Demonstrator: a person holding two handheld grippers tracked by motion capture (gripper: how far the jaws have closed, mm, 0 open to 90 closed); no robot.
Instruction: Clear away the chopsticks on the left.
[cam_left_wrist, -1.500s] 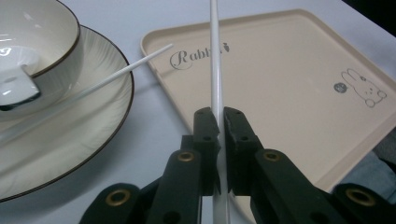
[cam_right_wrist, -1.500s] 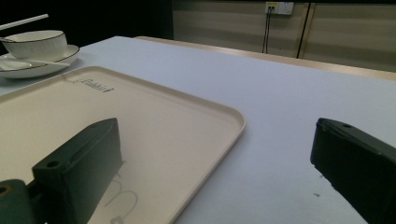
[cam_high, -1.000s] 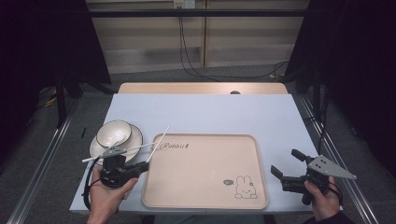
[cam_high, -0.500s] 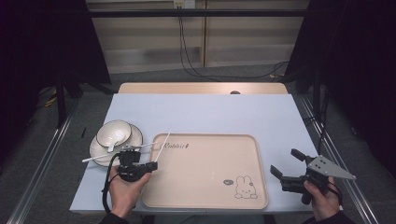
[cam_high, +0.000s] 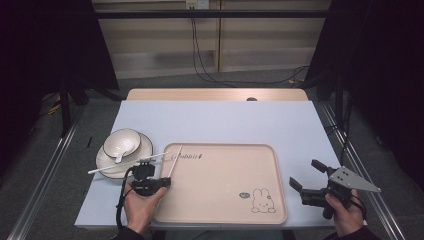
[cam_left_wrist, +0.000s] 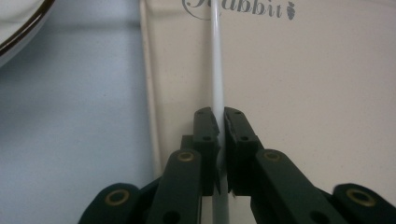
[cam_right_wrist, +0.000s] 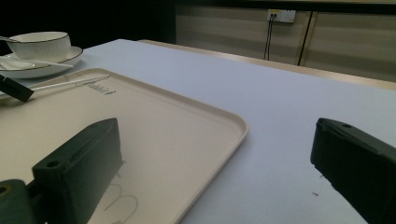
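My left gripper hangs over the left rim of the beige tray, shut on a white chopstick. In the left gripper view the chopstick runs straight out from between the shut jaws toward the "Rabbit" lettering on the tray. A second white chopstick lies slanted across the plate and reaches the tray's edge. My right gripper stands open and empty just right of the tray, low over the table.
A white bowl with a spoon in it sits on the plate at the table's left. In the right gripper view they show far left as bowl and plate. Cables hang behind the far edge.
My left gripper has moved right from beside the plate to the tray's left rim, carrying the chopstick. The right gripper has stayed put.
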